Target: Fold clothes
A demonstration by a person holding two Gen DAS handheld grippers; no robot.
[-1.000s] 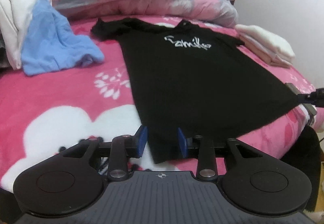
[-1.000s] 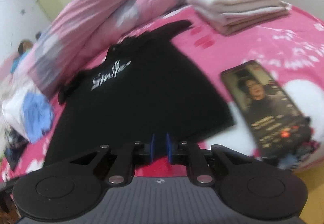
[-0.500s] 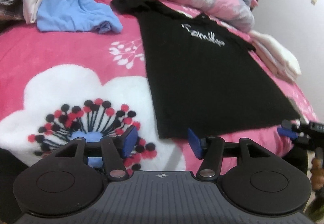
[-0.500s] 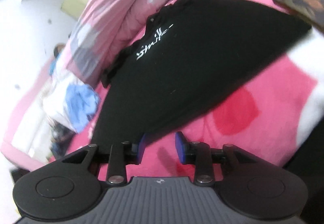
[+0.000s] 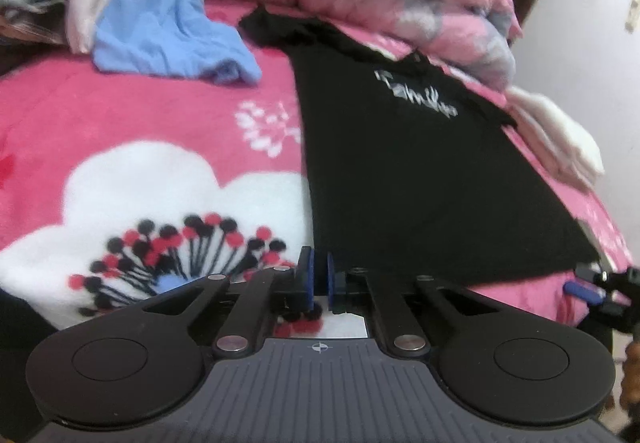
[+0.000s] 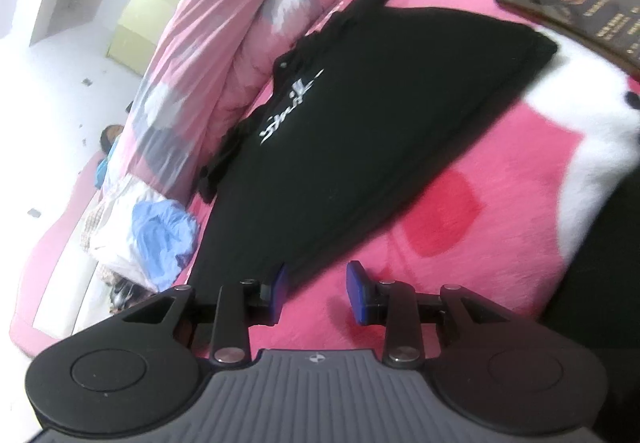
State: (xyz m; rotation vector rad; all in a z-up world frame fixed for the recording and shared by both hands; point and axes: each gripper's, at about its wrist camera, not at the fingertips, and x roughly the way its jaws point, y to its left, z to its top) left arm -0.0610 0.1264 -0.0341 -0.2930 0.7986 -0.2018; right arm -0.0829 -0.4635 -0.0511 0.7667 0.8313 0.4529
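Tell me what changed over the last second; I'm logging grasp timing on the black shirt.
The left gripper went from open to nearly shut at the near left hem corner of the black T-shirt; whether it pinches cloth is unclear. The right gripper went from shut to open, near the hem. The shirt still lies flat on the pink blanket.

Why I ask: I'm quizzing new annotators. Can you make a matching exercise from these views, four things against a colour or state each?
Things:
1. T-shirt
2. left gripper
3. right gripper
4. phone

States:
a. jaws wide apart
b. black, spread flat
c. lying screen-up
d. jaws almost together

Pairs: 1-b, 2-d, 3-a, 4-c
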